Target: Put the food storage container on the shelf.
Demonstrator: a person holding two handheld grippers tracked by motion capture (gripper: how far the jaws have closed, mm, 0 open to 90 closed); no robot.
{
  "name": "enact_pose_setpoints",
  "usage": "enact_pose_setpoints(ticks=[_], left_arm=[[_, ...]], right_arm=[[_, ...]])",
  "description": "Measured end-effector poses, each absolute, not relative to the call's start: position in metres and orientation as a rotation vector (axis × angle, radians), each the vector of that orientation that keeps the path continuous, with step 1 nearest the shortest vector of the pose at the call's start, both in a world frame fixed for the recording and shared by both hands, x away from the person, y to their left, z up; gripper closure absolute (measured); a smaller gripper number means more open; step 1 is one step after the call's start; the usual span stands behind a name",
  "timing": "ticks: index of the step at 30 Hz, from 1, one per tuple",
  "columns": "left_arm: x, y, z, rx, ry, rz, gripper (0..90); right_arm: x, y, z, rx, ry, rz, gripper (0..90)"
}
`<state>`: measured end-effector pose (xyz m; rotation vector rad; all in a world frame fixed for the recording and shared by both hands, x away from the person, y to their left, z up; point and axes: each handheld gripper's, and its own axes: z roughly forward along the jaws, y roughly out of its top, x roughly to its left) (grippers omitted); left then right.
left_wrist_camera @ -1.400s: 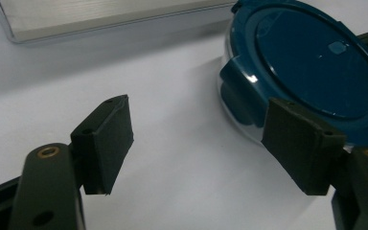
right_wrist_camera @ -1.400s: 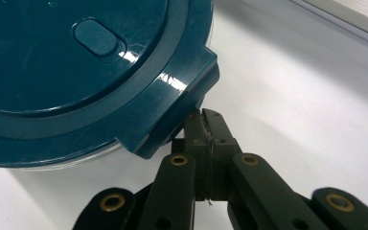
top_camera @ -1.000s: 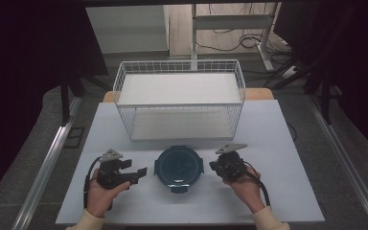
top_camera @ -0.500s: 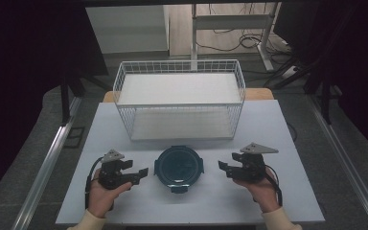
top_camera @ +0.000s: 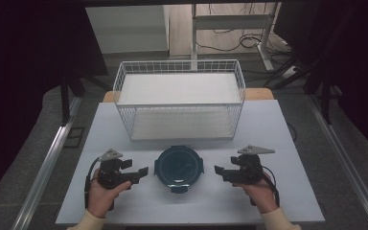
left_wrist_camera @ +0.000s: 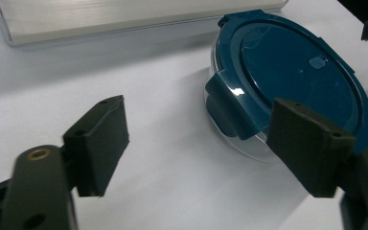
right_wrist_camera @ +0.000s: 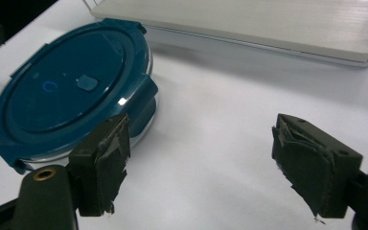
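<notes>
Round container with its dark blue clip-on lid sits dead centre on the near part of the white counter, flat and closed, latch tabs folded down its clear sides. No long axis to speak of on this one, it's a circle, so what matters is those tabs: one faces the person, one points to the wire basket behind it, and the gripper views pick out one on each flank too.

Left claw sits to the container's left, jaws spread wide, nothing between them, tips aimed right at the rim and just short of it. In the left gripper view the container lies ahead and to the right, with a side latch sitting almost behind the right-hand jaw.

Right claw mirrors it on the other side, also wide open and empty, a shade farther off the rim by my eye. From the right gripper view the container is up and to the left, a latch near the left-hand jaw.

So it's the left claw nearer, both level with the container's middle and facing inward. A straight inward push from either side looks like the line to a latch or the rim
</notes>
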<state>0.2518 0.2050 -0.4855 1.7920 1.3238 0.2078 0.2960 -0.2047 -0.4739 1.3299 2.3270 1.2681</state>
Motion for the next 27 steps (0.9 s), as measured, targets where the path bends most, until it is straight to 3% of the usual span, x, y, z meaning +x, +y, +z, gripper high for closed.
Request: enact_pose_setpoints(ticks=[8,17,27], left_arm=[[0.254,0.208,-0.485,1.771,1.329,0.165,16.7],[0.255,0.210,-0.482,1.710,1.300,0.034,17.3],[0.262,0.200,-0.472,1.714,1.305,0.025,15.7]], right_arm=[[0.297,-0.203,-0.474,1.394,2.344,1.343,18.4],[0.302,-0.190,-0.475,1.500,2.344,1.420,15.6],[0.314,-0.166,-0.474,1.513,2.413,1.433,12.9]])
